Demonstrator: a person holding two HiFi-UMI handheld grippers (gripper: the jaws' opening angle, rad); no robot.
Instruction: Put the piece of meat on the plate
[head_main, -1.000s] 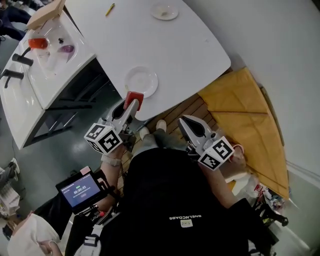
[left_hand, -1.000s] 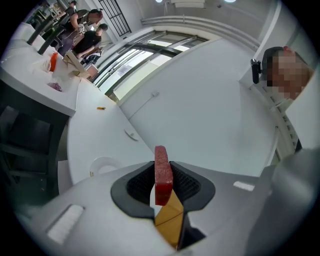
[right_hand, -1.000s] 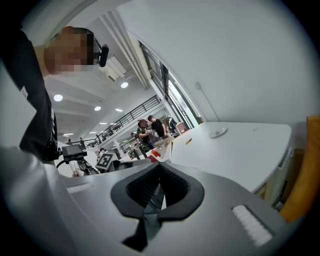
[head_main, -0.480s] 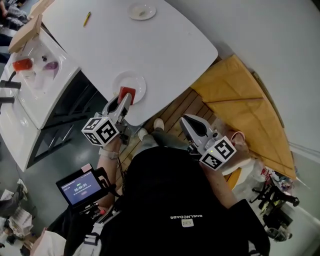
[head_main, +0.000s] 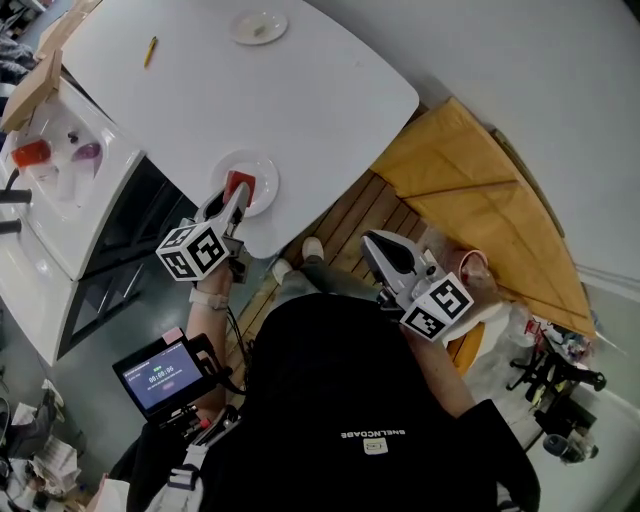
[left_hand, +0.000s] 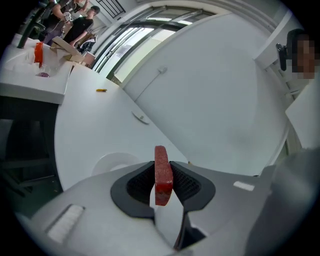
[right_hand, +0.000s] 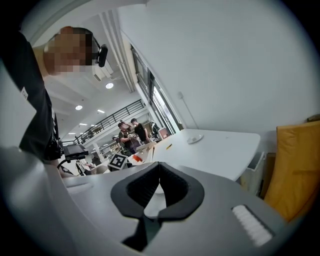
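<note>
A flat red piece of meat (head_main: 239, 186) stands on edge between the jaws of my left gripper (head_main: 232, 198), which is shut on it. In the head view the meat hangs over the small white plate (head_main: 266, 172) near the front edge of the white table (head_main: 300, 90). In the left gripper view the meat (left_hand: 162, 172) sticks up between the black pads and the plate (left_hand: 111, 161) shows just left of the jaws. My right gripper (head_main: 372, 240) is held back by the person's lap, off the table, shut with nothing in it (right_hand: 159, 167).
A second small plate (head_main: 258, 26) and a yellow pencil (head_main: 150, 50) lie at the far end of the table. A white counter (head_main: 60, 190) with a red item stands to the left. A yellow cushioned seat (head_main: 470, 190) is to the right.
My left gripper has carried the meat forward and down, from the table's near edge to over the plate. The right gripper has stayed near the lap.
</note>
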